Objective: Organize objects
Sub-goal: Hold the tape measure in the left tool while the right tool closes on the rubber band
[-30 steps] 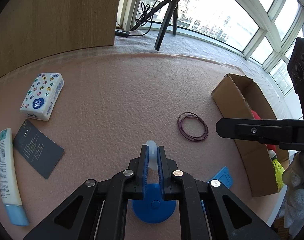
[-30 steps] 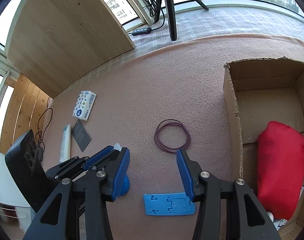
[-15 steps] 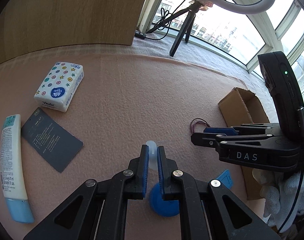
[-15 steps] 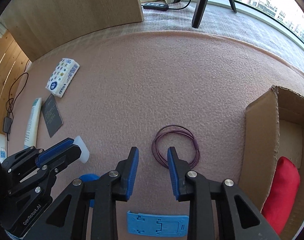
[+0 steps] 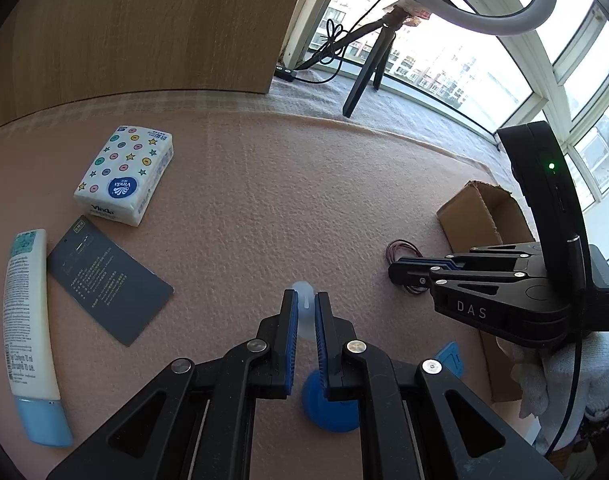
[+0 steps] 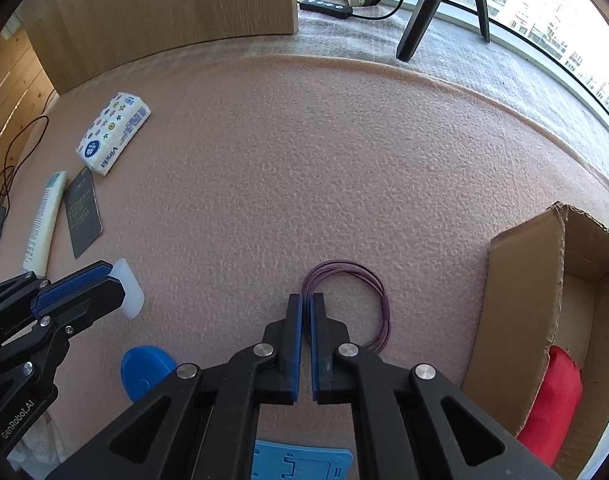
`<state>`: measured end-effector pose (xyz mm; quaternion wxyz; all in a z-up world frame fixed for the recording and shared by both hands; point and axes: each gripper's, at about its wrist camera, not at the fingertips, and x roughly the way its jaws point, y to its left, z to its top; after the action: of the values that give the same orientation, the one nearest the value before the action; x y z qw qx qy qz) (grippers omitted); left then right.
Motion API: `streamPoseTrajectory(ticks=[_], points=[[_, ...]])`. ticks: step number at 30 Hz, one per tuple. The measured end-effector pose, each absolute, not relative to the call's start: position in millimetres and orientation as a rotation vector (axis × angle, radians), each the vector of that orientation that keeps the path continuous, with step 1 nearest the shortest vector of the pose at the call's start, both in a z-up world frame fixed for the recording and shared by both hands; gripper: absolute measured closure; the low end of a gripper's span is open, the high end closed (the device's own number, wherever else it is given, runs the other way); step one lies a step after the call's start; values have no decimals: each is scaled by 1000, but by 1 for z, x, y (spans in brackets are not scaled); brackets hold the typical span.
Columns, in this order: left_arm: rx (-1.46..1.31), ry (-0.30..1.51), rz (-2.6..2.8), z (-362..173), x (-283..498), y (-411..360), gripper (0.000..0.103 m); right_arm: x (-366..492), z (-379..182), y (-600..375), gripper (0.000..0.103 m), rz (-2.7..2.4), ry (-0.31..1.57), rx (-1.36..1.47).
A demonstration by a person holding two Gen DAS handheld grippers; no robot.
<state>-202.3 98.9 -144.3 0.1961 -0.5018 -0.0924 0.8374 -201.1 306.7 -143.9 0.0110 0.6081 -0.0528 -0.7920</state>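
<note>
The right gripper (image 6: 306,300) is down at the near-left edge of the purple cord loop (image 6: 350,304), its blue pads nearly together. They appear to pinch a strand of the loop, though the strand between them is too thin to confirm. The left gripper (image 5: 305,312) is clamped on a small translucent white bottle (image 5: 304,304) and holds it above a round blue disc (image 5: 330,408) that lies just under its jaws.

So the step in hand looks like the pick-up of the cord loop. The next move probably calls for a lift straight up, to check that the whole coil comes away from the fuzzy cloth, then a carry to the cardboard box (image 6: 524,308), which stands open well to the right of the right gripper with a red pouch (image 6: 556,404) already inside. The cord is limp and may slip or uncoil.

Ahead and to the left of the left gripper lie a tissue pack (image 5: 124,174), a dark card (image 5: 108,280) and a white tube (image 5: 28,320), all yet to be sorted. A flat blue stand (image 6: 300,460) lies just below the right gripper.

The worktop (image 6: 304,160) wears a pinkish, pebbled fabric. Beyond it a wooden panel (image 5: 144,28) stands on the left, and a tripod (image 5: 368,68) with a ring light is set before bright curved windows.
</note>
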Motion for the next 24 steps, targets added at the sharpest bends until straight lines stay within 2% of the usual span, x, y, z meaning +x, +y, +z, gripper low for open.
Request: streamPoseTrajectory(ticks=[11, 24], points=[[-1332, -218, 2352, -118, -201, 115, 94, -176, -88, 334, 100, -2558, -426, 1676], [-1215, -124, 2313, -75, -211, 176, 94, -139, -25, 389, 100, -2737, -494, 1475]])
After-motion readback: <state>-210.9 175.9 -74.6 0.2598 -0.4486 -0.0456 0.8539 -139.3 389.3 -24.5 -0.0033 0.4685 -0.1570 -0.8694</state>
